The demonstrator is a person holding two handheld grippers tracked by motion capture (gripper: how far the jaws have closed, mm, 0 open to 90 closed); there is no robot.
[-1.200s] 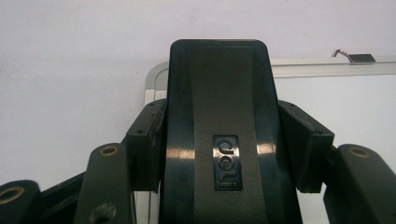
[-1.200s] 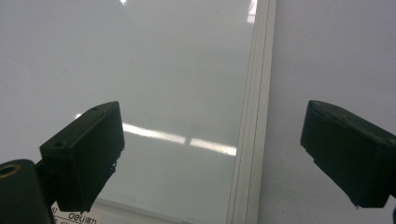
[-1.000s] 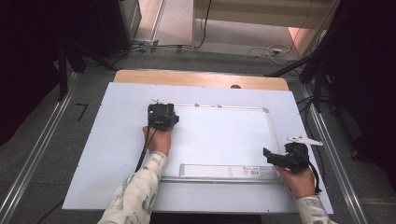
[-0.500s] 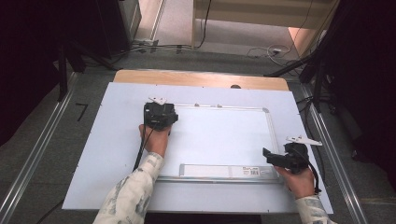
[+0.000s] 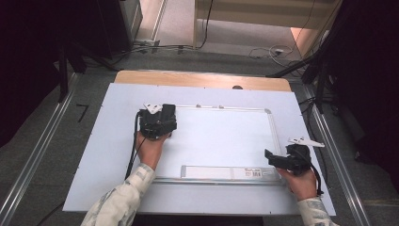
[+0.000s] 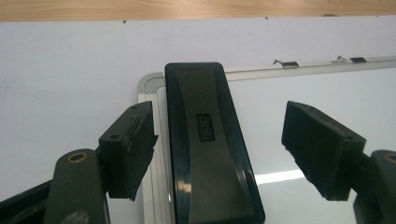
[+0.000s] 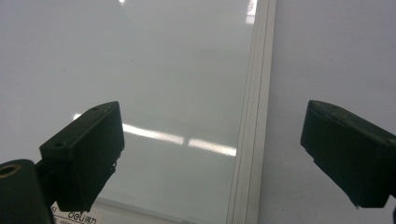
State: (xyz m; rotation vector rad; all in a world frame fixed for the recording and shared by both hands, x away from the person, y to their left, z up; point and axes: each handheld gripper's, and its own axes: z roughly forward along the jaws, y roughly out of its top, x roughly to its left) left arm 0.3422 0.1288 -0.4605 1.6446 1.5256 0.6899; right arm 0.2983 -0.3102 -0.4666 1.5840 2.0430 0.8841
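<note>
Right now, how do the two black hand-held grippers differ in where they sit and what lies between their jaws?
The left gripper sits at the white framed whiteboard's top-left corner, its jaws just opened around a black oblong eraser without touching it. The right gripper sits near the bottom-right corner, straddling only the board's silver frame edge. Both are open and pointed at the board.

Grey floor (image 5: 42,141) — cables (image 5: 263,49) trailing, dark surroundings.
</note>
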